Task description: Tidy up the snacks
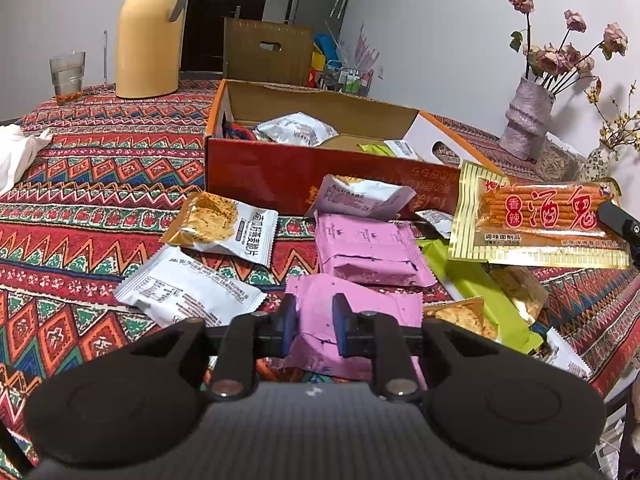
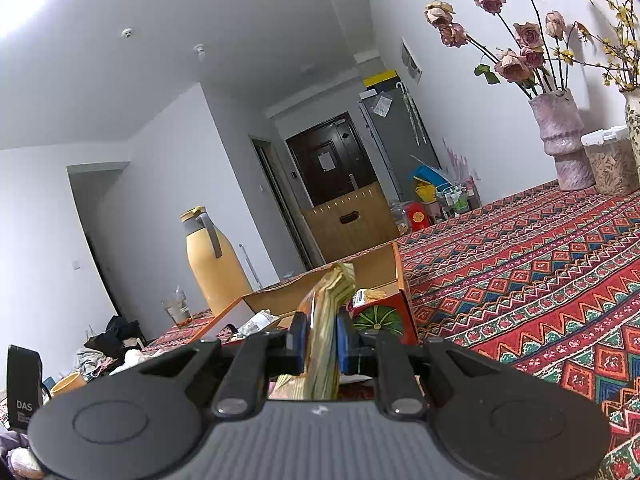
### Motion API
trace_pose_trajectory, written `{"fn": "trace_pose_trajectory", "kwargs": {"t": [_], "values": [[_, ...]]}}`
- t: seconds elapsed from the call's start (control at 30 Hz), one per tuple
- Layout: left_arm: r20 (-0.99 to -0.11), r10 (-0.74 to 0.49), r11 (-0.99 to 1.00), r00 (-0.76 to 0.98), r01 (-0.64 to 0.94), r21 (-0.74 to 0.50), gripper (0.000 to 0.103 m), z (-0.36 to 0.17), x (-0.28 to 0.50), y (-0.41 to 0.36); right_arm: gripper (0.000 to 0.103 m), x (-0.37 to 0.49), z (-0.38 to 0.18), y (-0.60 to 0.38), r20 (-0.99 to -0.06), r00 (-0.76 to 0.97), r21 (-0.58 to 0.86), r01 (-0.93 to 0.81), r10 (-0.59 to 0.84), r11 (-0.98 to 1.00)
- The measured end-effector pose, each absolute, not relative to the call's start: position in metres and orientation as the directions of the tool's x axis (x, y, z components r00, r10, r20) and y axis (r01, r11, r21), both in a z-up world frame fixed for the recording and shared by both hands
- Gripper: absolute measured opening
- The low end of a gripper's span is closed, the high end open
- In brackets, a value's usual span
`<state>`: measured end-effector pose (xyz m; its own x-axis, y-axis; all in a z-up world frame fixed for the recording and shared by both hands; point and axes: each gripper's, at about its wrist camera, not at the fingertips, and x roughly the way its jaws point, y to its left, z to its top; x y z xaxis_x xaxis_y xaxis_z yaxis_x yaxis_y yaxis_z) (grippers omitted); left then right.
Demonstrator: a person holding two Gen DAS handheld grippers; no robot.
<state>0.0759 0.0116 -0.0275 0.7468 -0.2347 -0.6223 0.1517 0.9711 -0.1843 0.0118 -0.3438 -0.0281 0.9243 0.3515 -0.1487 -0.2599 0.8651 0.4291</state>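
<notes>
While the left claw [image 1: 315, 322] pinches a pink snack packet [image 1: 352, 320] lying on the patterned tabletop [image 1: 92, 208] before the open cardboard box [image 1: 320, 176], the right claw [image 2: 321, 334] grips the orange-and-gold snack packet [image 2: 326, 320] held aloft near that box.

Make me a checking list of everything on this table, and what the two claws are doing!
Surface: table under a red zigzag-patterned woven cloth.
Job's things: open red cardboard box with packets inside; loose pink, white, green and gold snack packets lying in front of it.
Clutter: yellow thermos jug, clear drinking glass, purple vase of dried roses, white crumpled cloth.
Claws: left claw shut on a pink foil snack packet; right claw shut on an orange-and-gold striped snack packet.
Cables: nothing seen.
Surroundings: dark door, grey fridge, brown carton on the floor.
</notes>
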Motion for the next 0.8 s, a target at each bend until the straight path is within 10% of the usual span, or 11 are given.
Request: {"fn": "trace_pose_trajectory", "kwargs": {"t": [0.13, 0.33, 0.5, 0.57, 0.8], "values": [[-0.605, -0.215, 0.976, 0.767, 0.154, -0.152, 0.078, -0.022, 0.071, 0.003, 0.014, 0.008, -0.027, -0.344, -0.14, 0.927, 0.429, -0.259, 0.347, 0.865], [-0.625, -0.184, 0.981, 0.758, 0.184, -0.065, 0.094, -0.026, 0.075, -0.025, 0.014, 0.001, -0.028, -0.346, -0.133, 0.929, 0.432, -0.26, 0.346, 0.864], [-0.657, -0.134, 0.984, 0.742, 0.178, 0.001, 0.083, -0.041, 0.082, -0.042, 0.014, -0.001, -0.031, -0.35, -0.133, 0.928, 0.442, -0.258, 0.347, 0.859], [-0.646, -0.125, 0.986, 0.753, 0.167, 0.003, 0.063, -0.041, 0.079, -0.042, 0.014, -0.001, -0.032, -0.351, -0.131, 0.928, 0.446, -0.26, 0.35, 0.857], [-0.624, -0.134, 0.987, 0.77, 0.16, -0.015, 0.063, -0.03, 0.069, -0.034, 0.014, 0.001, -0.032, -0.354, -0.121, 0.926, 0.458, -0.267, 0.357, 0.848]]}}
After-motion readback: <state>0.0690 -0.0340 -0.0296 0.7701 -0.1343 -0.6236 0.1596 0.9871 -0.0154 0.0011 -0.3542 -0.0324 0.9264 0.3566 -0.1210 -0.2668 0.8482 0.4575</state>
